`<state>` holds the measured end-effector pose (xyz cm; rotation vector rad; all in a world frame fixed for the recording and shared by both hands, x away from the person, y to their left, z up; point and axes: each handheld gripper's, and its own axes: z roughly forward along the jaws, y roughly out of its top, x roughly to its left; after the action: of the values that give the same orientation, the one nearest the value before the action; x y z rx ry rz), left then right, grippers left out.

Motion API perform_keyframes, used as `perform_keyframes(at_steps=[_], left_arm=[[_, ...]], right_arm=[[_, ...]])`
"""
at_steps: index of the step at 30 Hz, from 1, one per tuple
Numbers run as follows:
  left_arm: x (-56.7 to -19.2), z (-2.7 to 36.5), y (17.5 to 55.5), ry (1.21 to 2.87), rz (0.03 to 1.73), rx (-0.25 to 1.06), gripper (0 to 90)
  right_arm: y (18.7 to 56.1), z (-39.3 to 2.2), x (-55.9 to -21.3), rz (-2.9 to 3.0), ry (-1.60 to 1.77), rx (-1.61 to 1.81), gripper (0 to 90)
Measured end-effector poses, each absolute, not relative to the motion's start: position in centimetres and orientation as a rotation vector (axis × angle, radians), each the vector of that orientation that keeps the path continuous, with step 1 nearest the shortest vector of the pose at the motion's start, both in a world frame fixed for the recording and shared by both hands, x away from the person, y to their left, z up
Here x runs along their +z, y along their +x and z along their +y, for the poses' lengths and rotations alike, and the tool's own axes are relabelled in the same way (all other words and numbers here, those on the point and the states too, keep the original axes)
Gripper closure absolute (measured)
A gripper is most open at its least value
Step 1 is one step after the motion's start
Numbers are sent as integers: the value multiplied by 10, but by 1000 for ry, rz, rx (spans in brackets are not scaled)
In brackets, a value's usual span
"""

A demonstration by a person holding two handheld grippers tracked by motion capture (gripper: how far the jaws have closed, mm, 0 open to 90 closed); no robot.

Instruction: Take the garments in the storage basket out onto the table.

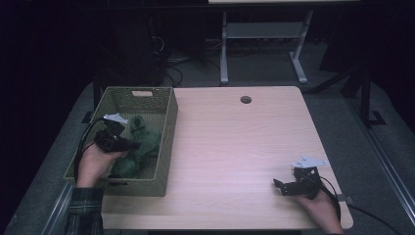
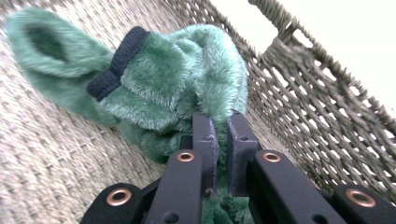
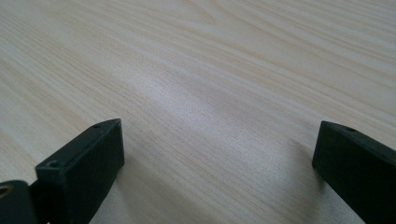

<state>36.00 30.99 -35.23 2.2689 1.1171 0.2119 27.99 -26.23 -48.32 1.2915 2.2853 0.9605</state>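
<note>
A fuzzy green garment (image 1: 143, 139) with a dark knitted cuff lies bunched inside the woven basket (image 1: 169, 128) at the table's left side. In the left gripper view the green garment (image 2: 177, 79) rises in a fold in front of the jaws, and the basket wall (image 2: 317, 102) runs behind it. My left gripper (image 1: 132, 145) reaches into the basket, and the left gripper (image 2: 220, 122) is shut on a pinch of that green pile. My right gripper (image 1: 278, 186) rests low over the table's front right. There the right gripper (image 3: 219, 140) stands open over bare wood, with nothing between the jaws.
The light wooden table (image 1: 235, 142) has a round cable hole (image 1: 245, 99) near its far edge. The basket has a cut-out handle (image 1: 142, 93) in its far wall. A metal desk frame (image 1: 264, 44) and cables stand on the dark floor beyond.
</note>
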Motion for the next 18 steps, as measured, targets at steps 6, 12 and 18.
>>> perform_keyframes(at_steps=[6, 12, 18], left_arm=[[-331, 313, 357, 2230, 1089, 251, 844], [-317, 317, 358, 2202, 1075, 267, 845], [-304, 319, 361, 2149, 1049, 245, 846]], right_arm=[[280, -262, -483, 2284, 1292, 960, 17], [280, -262, -483, 2285, 1291, 961, 17], [280, -262, -483, 2284, 1291, 961, 17]])
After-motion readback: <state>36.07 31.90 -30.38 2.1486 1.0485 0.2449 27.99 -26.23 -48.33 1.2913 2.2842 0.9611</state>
